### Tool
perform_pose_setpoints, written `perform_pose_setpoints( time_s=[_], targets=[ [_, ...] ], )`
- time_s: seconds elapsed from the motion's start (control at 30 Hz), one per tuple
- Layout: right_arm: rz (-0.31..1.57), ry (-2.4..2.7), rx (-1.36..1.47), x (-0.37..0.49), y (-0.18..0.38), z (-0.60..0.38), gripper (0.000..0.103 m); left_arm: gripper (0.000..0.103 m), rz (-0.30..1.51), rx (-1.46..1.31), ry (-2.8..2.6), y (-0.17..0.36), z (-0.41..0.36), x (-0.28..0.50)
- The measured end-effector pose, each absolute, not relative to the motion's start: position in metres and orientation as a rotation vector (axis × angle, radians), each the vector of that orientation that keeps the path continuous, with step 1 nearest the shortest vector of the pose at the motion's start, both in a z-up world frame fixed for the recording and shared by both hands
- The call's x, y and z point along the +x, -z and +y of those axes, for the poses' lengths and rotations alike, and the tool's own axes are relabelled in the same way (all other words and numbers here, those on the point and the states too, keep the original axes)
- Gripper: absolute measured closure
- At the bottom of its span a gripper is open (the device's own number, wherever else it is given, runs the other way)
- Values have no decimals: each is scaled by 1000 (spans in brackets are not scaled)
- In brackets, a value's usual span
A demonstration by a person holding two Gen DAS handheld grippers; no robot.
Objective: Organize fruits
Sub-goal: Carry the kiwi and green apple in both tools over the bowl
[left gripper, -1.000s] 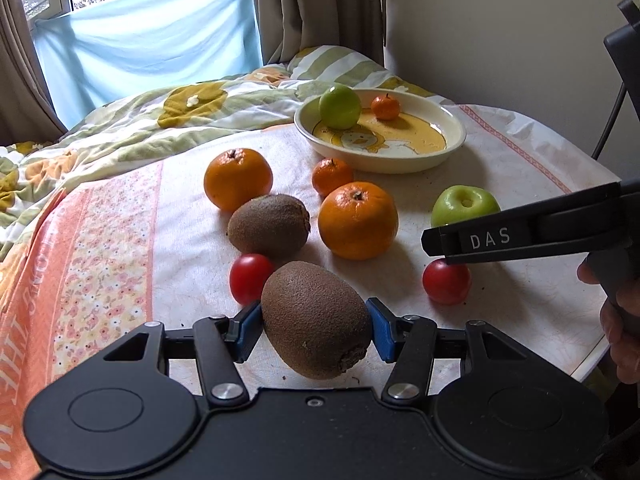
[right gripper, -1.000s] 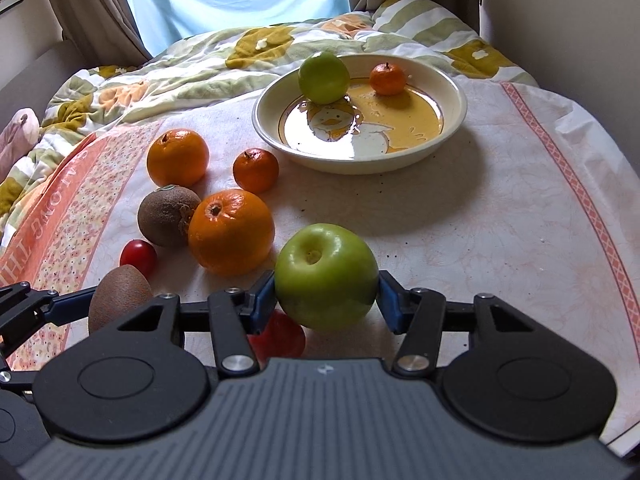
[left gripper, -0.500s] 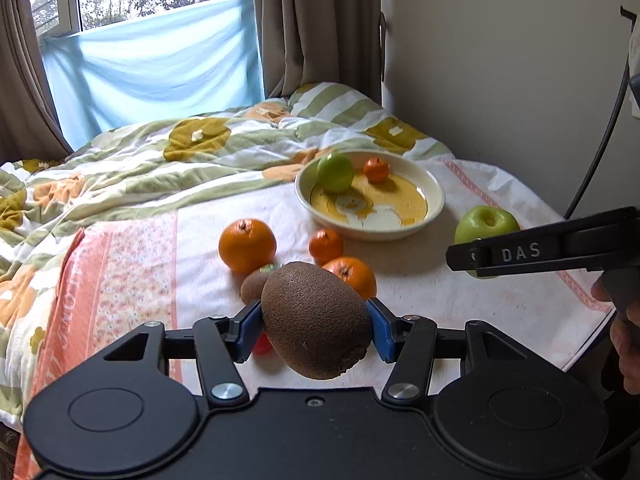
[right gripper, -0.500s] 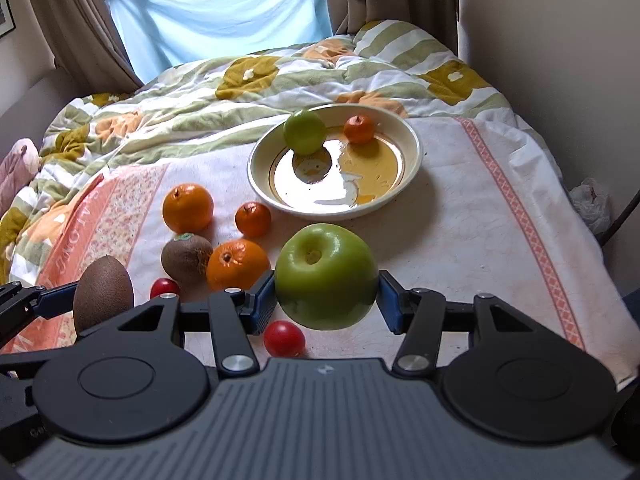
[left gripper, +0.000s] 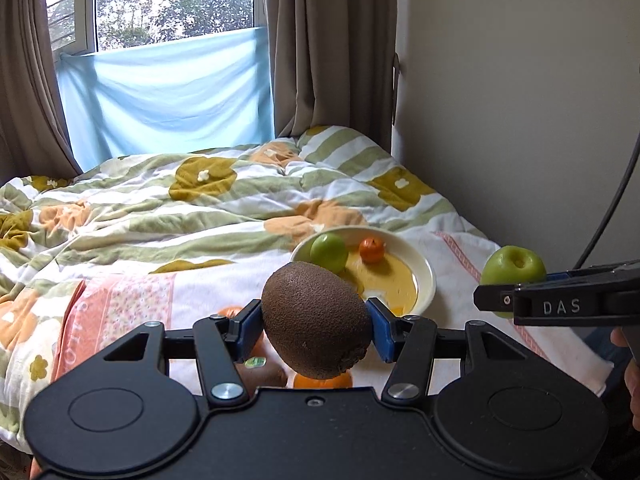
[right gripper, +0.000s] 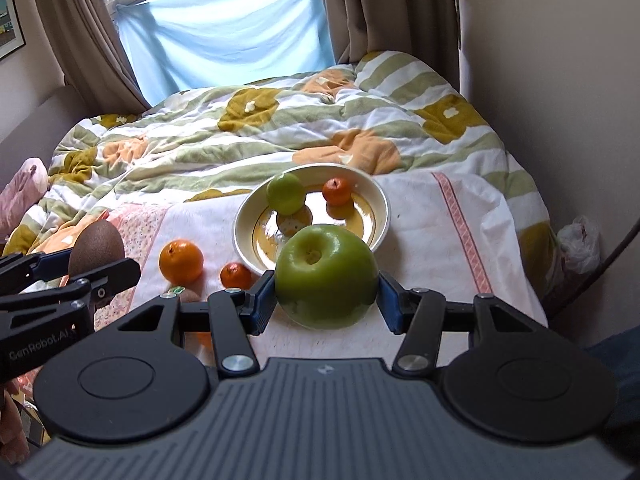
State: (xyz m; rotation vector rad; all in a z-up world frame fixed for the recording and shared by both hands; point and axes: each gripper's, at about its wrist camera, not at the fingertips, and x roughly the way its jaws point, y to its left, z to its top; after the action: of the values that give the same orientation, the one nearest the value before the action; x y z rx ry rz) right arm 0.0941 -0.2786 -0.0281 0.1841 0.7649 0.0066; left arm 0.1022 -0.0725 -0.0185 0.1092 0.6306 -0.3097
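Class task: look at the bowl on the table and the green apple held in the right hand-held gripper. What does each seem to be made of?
Bowl: probably glazed ceramic; its cream rim and yellow inside are glossy and mirror the fruit in it. Green apple: smooth, waxy, very even skin with a soft sheen; real or plastic cannot be told.

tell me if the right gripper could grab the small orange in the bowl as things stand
Probably not yet. The right gripper is shut on a green apple, so its jaws are full. The path to the small orange in the bowl looks clear otherwise.
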Motion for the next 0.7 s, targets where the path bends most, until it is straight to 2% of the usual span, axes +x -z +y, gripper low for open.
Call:
perform_pose_setpoints(
  time_s=[0.33,0.7],
  targets=[
    [768,-69,167,160,30,-320,35,43,648,125,260,24,-114,163],
    [853,-157,141,237,67,-339,35,43,757,200,174,81,-146,234]
  ],
)
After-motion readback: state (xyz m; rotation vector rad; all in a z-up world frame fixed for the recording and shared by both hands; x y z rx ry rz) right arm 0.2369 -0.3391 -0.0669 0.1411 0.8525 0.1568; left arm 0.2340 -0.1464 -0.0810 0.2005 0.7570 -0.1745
